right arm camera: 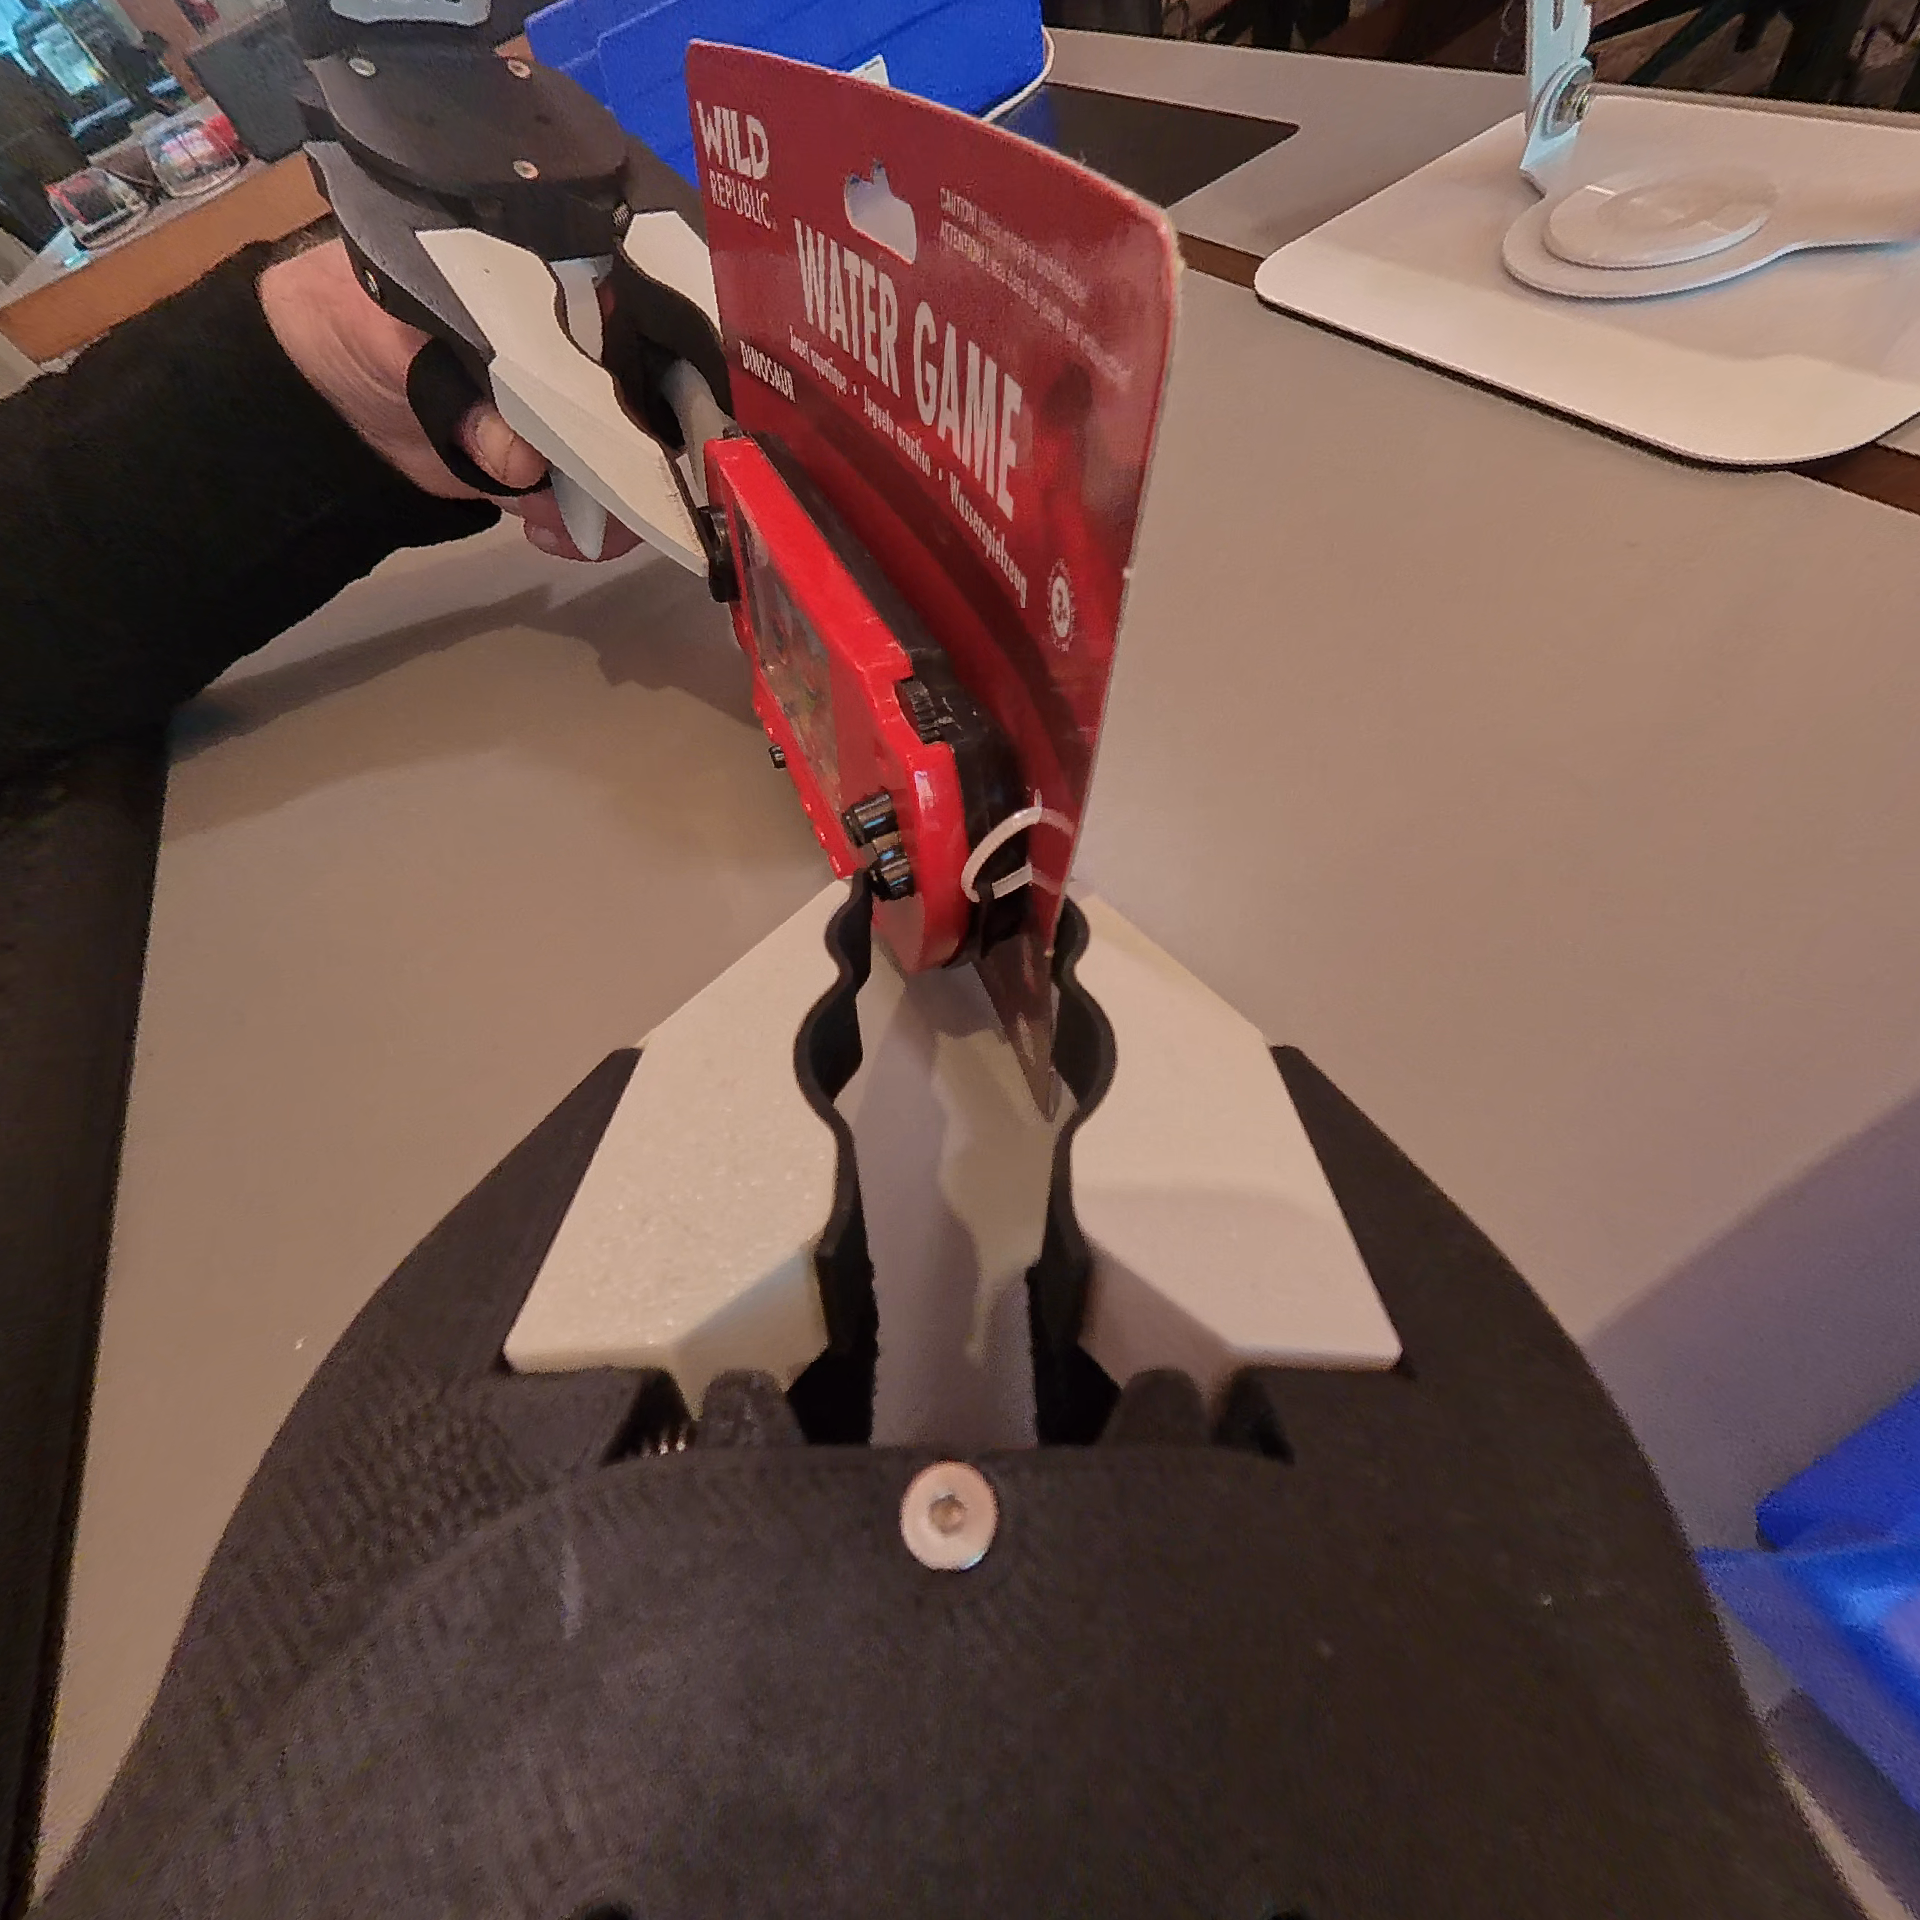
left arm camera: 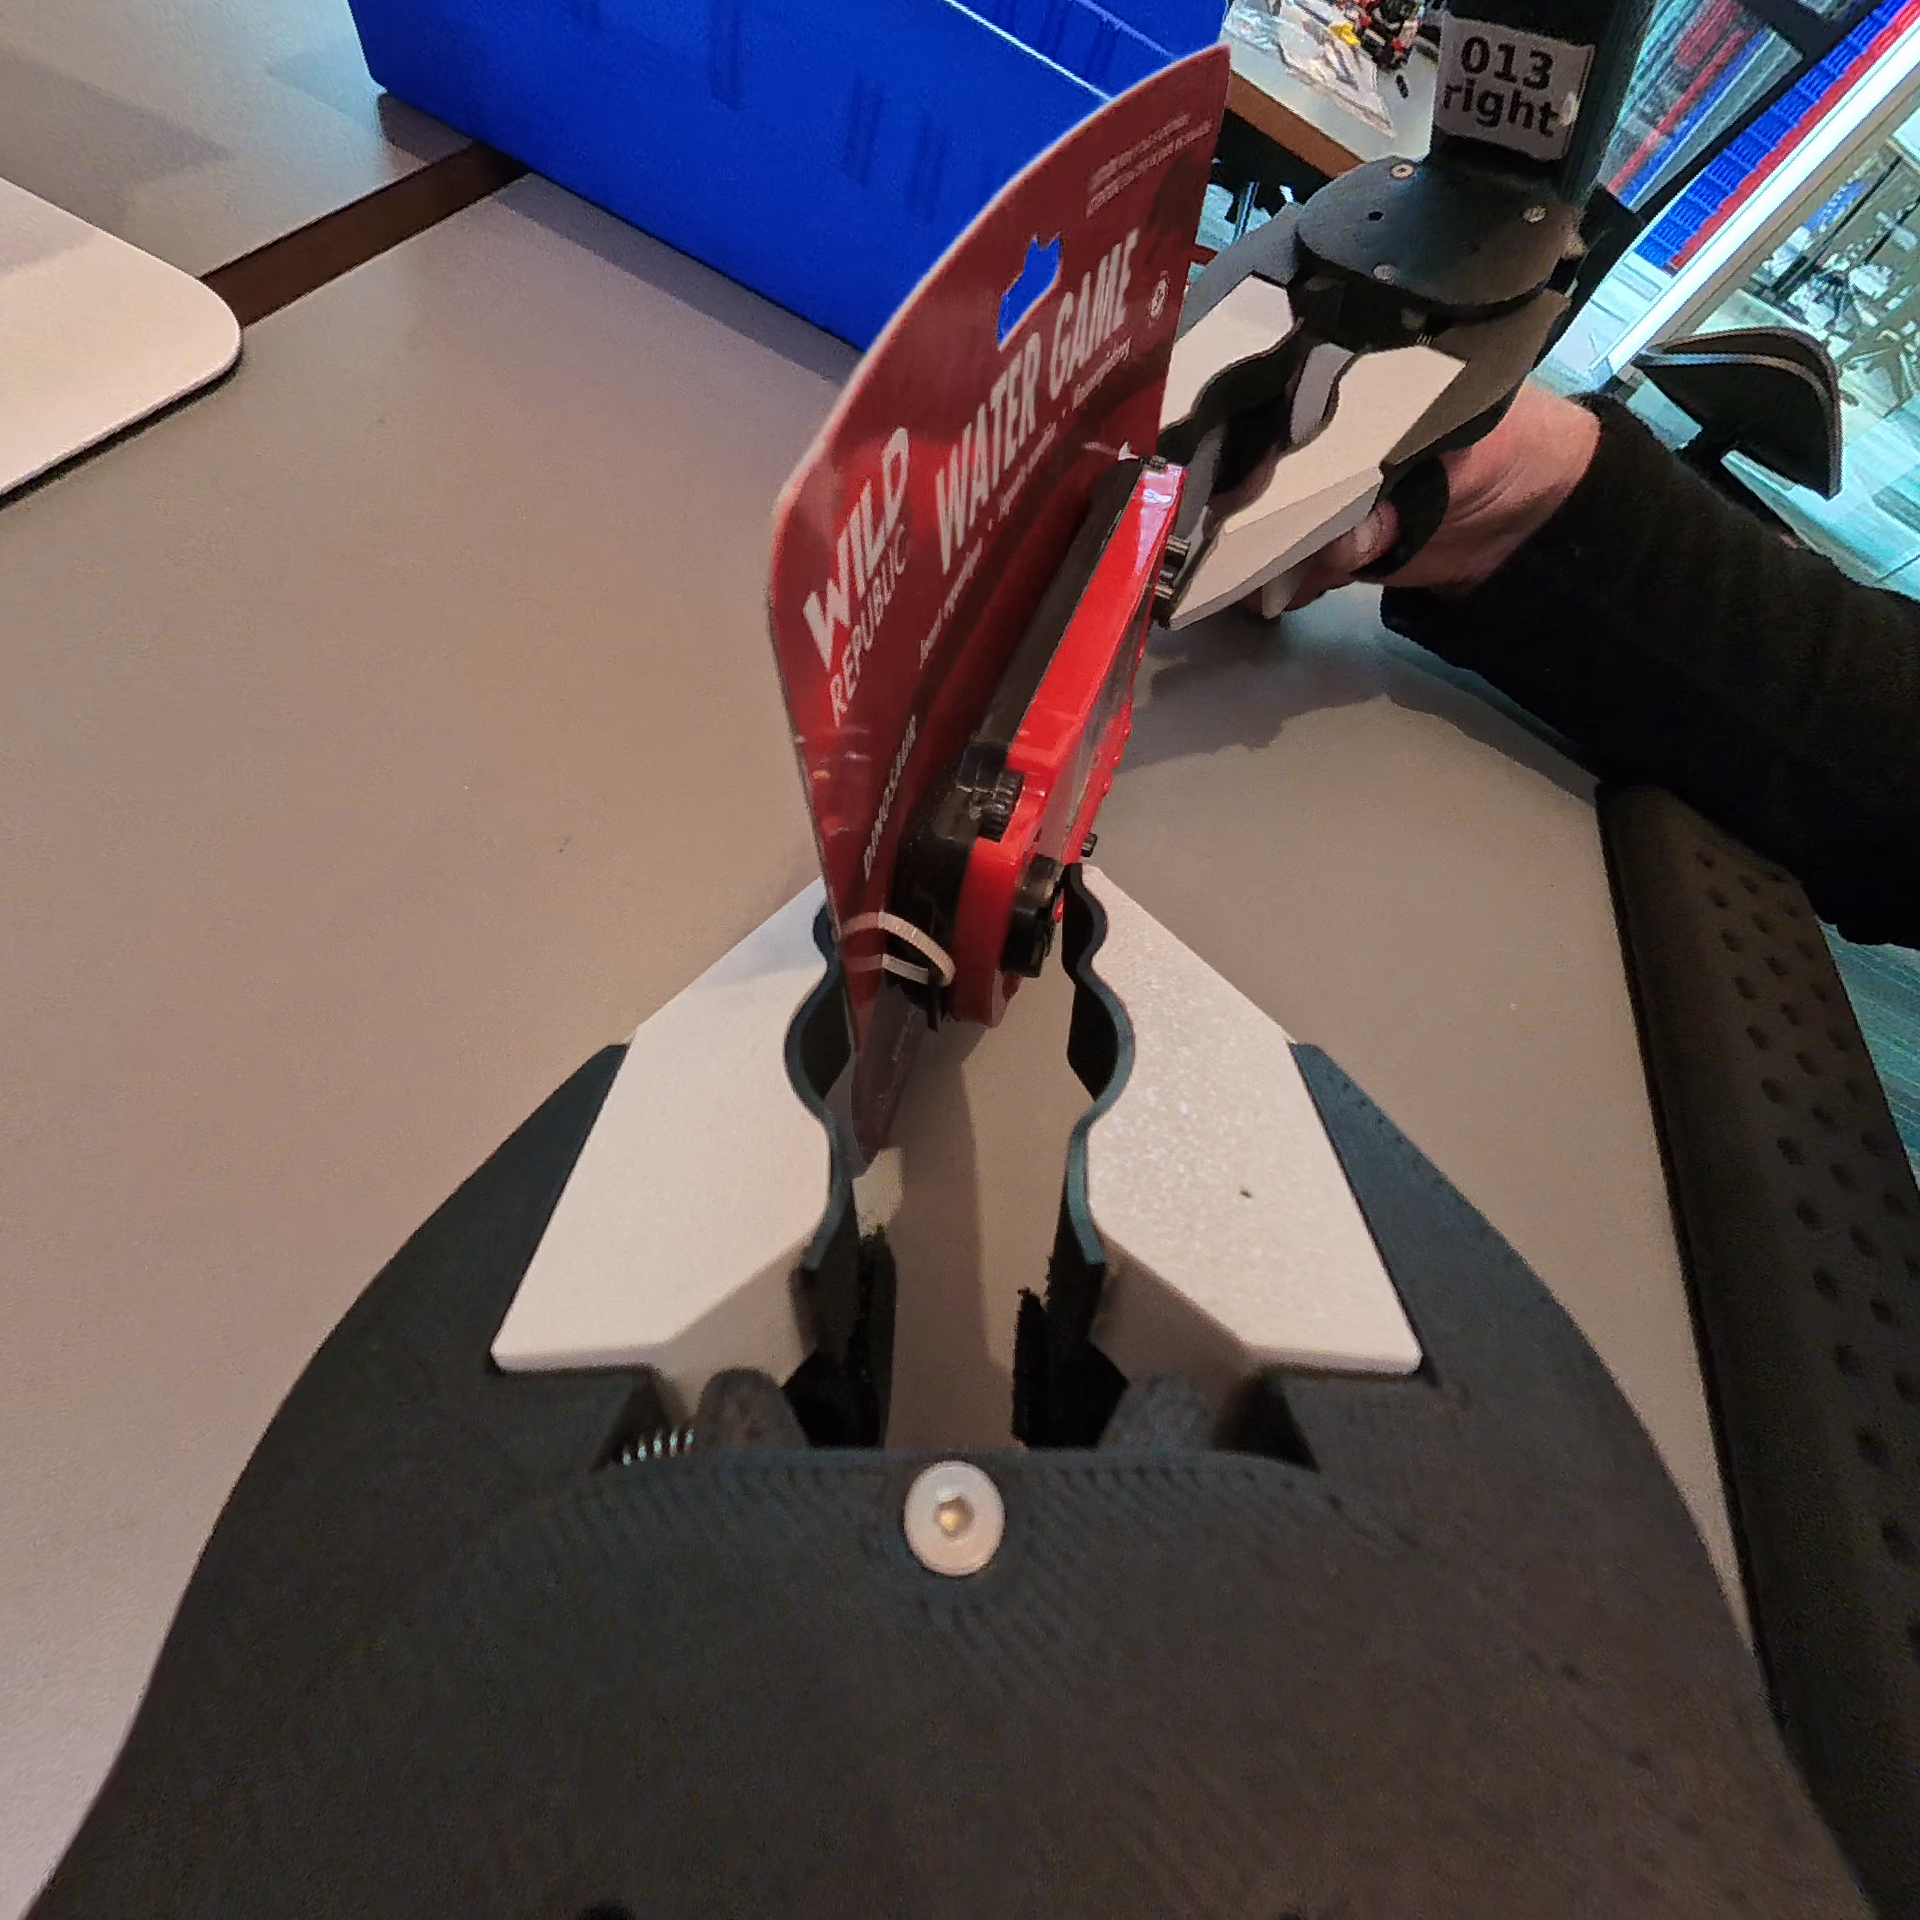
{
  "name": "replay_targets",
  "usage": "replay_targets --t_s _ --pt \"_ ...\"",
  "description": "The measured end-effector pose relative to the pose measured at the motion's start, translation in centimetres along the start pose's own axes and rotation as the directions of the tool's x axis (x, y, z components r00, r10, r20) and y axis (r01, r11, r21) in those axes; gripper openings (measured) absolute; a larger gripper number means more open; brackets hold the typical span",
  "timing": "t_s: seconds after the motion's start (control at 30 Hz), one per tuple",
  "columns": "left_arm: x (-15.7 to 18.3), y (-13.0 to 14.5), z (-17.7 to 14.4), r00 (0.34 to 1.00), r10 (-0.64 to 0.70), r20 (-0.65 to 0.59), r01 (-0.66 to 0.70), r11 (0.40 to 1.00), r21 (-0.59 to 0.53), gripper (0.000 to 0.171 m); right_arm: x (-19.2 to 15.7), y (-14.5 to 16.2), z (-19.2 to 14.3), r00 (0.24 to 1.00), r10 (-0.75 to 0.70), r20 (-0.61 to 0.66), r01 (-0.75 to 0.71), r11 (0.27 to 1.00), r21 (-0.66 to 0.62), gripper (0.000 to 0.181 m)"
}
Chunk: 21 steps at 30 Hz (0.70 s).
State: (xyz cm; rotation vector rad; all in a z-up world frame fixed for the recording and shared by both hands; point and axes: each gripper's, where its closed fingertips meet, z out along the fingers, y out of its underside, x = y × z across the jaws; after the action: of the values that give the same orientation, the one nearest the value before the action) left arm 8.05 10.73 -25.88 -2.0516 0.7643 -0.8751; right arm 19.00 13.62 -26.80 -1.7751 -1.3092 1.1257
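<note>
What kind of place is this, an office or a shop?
Probably an office or lab workspace: a grey desk, a blue storage bin, a white monitor stand, and cluttered shelving behind.

Two grippers, left [left arm camera: 951, 914] and right [right arm camera: 961, 914]; one red carded toy [left arm camera: 997, 540]; one white cable tie [left arm camera: 914, 956]; one blue bin [left arm camera: 769, 135]; perhaps two white pads [right arm camera: 1621, 353], partly cropped; one table [left arm camera: 416, 675].
</note>
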Motion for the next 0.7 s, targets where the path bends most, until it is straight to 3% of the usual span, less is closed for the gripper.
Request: replay_targets --t_s 0.17,0.4,0.7 --pt "0.1 -0.1 0.1 0.996 0.081 0.024 -0.081 0.997 0.01 0.035 0.2 0.0 0.1 0.999 -0.042 -0.029 0.042 0.999 0.0 0.042" --pt "0.0 -0.3 0.3 0.966 0.233 0.107 -0.234 0.972 -0.01 0.035 0.7 -0.5 -0.3 0.999 -0.011 -0.042 0.012 0.999 0.038 0.034" --pt "0.7 -1.0 -0.1 0.989 0.141 0.034 -0.142 0.989 0.038 0.034 -0.1 -0.5 -0.5 0.999 0.046 0.017 -0.047 0.999 0.02 0.024"
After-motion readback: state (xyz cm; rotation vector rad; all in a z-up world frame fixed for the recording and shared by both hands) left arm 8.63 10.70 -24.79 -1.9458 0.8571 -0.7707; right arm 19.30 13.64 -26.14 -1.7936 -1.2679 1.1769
